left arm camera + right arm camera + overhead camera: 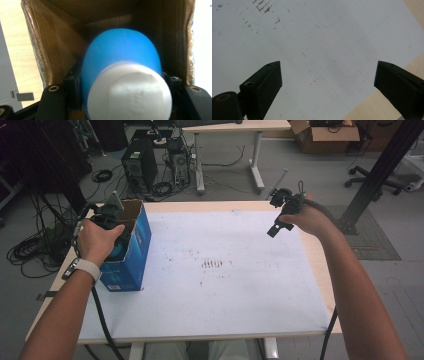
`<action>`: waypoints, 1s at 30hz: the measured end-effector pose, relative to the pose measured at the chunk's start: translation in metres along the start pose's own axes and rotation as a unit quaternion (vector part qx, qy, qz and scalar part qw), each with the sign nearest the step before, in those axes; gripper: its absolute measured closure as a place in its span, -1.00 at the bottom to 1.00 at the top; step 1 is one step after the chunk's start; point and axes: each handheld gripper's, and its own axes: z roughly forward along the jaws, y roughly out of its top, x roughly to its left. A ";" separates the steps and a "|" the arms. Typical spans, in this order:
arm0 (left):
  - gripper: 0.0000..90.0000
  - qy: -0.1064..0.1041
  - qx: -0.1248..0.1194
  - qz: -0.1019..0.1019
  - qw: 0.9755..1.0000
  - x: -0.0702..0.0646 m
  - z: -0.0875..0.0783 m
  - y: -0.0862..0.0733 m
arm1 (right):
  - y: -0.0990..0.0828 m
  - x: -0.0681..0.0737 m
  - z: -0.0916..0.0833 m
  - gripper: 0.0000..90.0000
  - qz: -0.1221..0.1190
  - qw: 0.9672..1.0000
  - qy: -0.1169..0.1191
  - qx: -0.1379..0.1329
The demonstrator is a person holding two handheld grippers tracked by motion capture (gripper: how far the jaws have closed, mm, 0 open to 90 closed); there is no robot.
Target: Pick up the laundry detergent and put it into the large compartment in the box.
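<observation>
White sheet covers the table, with some dark marks on it. At its left edge stands a blue cardboard box, open on top. Left gripper reaches inside it, pinching a blue bottle with white cap. Right gripper hangs spread wide above the sheet.

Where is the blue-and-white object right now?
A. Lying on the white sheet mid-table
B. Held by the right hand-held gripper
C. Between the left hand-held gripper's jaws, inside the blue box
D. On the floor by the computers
C: the left gripper view shows the object clamped between the left hand-held gripper's jaws, with the box's cardboard walls around it.
</observation>
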 end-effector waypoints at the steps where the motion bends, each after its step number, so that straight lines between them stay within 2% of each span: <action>1: -0.18 0.000 0.000 0.000 1.000 0.000 0.000 0.000 | 0.000 0.000 0.000 -0.83 0.000 1.000 -0.001 0.000; 7: -0.21 -0.005 0.001 -0.005 1.000 0.001 0.000 0.001 | -0.002 0.000 0.000 -0.83 0.002 1.000 0.001 0.000; 11: -0.36 -0.006 -0.007 -0.010 1.000 0.004 -0.003 0.000 | -0.003 0.000 -0.001 -0.83 0.002 1.000 0.001 0.001; 12: -0.36 -0.011 -0.016 -0.016 1.000 0.006 -0.006 -0.001 | -0.003 0.000 -0.001 -0.83 0.002 1.000 0.001 0.000; 14: -0.38 -0.012 -0.021 -0.014 1.000 0.007 -0.009 -0.002 | -0.003 0.001 -0.001 -0.83 0.001 1.000 0.002 0.001; 17: -0.53 -0.017 -0.026 -0.013 0.999 0.008 -0.017 -0.002 | -0.003 0.002 -0.001 -0.83 0.001 1.000 0.003 0.000; 30: -0.54 -0.019 -0.046 0.003 0.999 0.002 -0.048 -0.003 | -0.005 0.005 -0.009 -0.83 -0.001 1.000 -0.001 -0.005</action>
